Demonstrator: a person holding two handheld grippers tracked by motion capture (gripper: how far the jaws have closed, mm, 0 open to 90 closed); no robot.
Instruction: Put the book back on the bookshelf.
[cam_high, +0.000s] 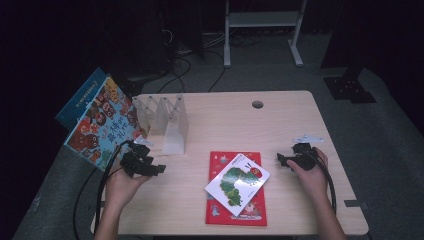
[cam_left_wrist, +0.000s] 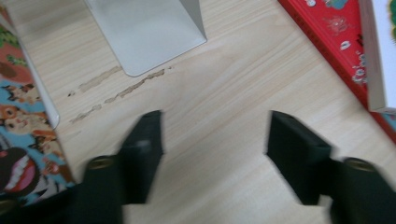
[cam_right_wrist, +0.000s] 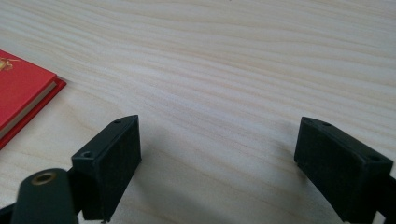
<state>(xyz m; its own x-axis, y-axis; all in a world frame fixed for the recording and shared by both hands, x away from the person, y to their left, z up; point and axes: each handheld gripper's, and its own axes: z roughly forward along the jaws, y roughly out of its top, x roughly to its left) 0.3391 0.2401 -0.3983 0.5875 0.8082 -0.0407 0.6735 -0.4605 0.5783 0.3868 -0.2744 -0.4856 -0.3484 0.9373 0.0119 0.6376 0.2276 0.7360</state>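
Wooden table (cam_high: 300, 115) bare under both grippers. Rack (cam_high: 167, 122), grey, just ahead of left gripper (cam_high: 150, 167); base plate close beyond its jaws. Owl book (cam_high: 102, 122) leans at rack's far end, beside left gripper, overhanging table edge. Red book (cam_high: 250, 210) flat between grippers, white book (cam_high: 237, 182) askew on top. Left gripper: jaws spread, nothing between. Right gripper (cam_high: 284, 160): jaws spread, nothing between, red book off to its side. Judgement: white book light, stiff, glossy cover likely slippery; take hold at overhanging corner or spine edge.
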